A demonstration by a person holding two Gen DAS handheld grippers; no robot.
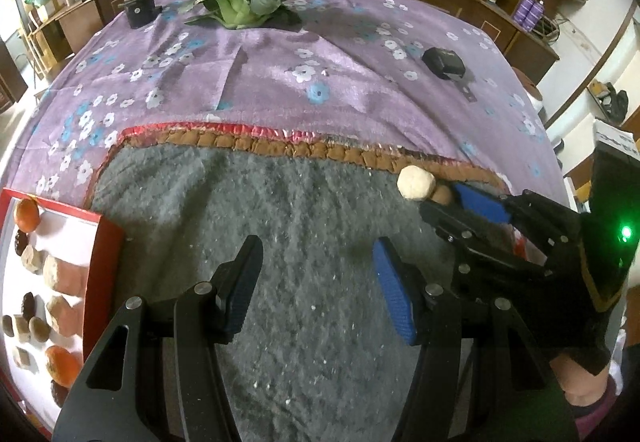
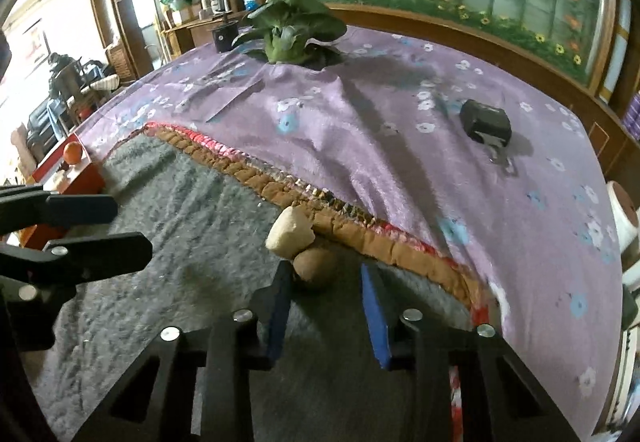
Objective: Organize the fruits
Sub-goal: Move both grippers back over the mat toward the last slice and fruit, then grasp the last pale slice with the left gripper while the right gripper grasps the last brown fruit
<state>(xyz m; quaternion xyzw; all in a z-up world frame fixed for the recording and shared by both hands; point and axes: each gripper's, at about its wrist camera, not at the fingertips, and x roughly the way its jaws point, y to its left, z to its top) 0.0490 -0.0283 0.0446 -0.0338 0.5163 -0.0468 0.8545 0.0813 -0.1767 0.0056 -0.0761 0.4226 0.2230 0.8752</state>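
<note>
My left black two-finger gripper with blue pads [image 1: 316, 278] tilts downward, its jaws parted and empty. My right black blue-padded gripper [image 2: 326, 296] (gloved hand [image 1: 580, 282] behind it) angles downward, jaws narrowly apart, nothing clamped.

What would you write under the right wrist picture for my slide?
Right gripper, jaws apart, reaches a small brown fruit beside a pale lump on the grey mat.

A round brown fruit [image 2: 315, 267] lies on grey felt matting [image 2: 180, 242], between the right gripper's [image 2: 326, 278] parted blue pads, touching a pale beige lump [image 2: 289, 232] behind it.
</note>
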